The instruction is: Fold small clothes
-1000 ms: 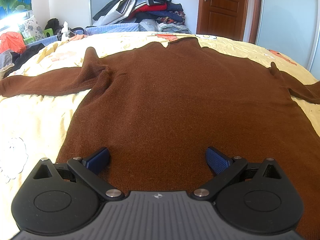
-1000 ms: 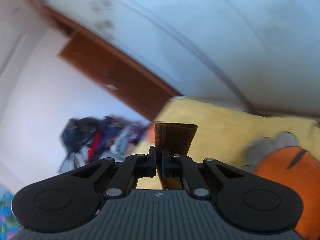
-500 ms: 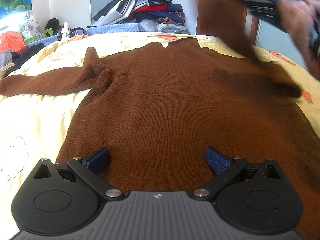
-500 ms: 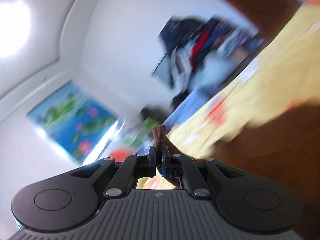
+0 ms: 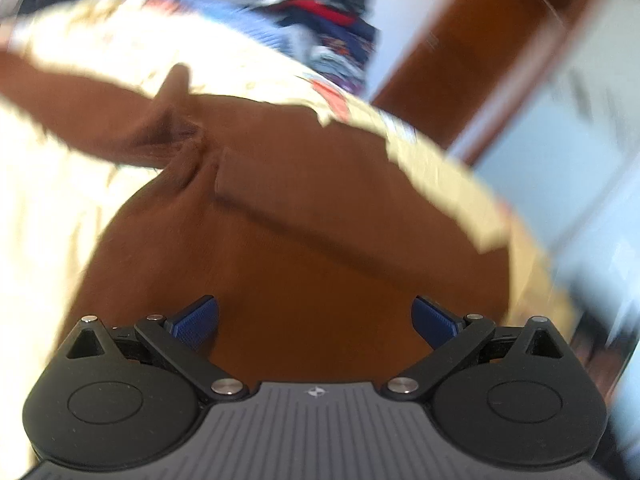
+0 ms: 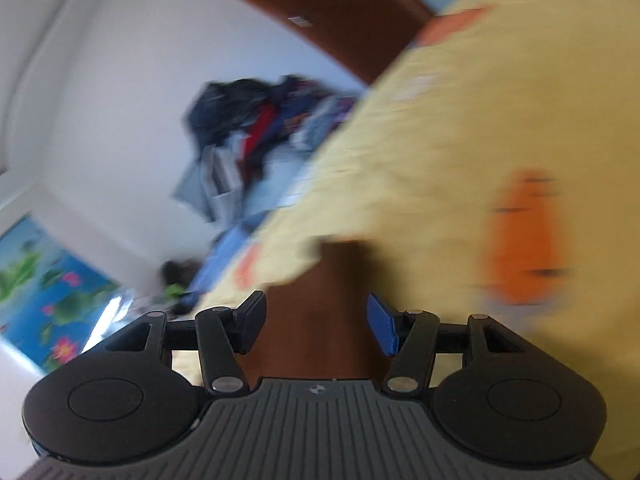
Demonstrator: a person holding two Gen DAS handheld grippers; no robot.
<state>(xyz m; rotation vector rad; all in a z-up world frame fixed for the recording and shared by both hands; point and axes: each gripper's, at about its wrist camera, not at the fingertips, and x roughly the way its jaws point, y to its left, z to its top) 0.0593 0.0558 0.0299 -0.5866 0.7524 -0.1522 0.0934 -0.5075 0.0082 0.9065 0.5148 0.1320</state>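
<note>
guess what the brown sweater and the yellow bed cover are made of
Brown sweater: looks like a fine wool or acrylic knit, matte and slightly fuzzy; motion blur hides the stitches. Yellow bed cover: seems a soft woven cotton-like cloth, matte, printed with orange patches.

Yellow bedspread, clothes pile, wooden door

A home bedroom: a bed with a yellow patterned cover fills the right of the right wrist view, a heap of clothes sits centre left against a white wall, a brown wooden door stands at top, and a flower poster hangs lower left.
</note>
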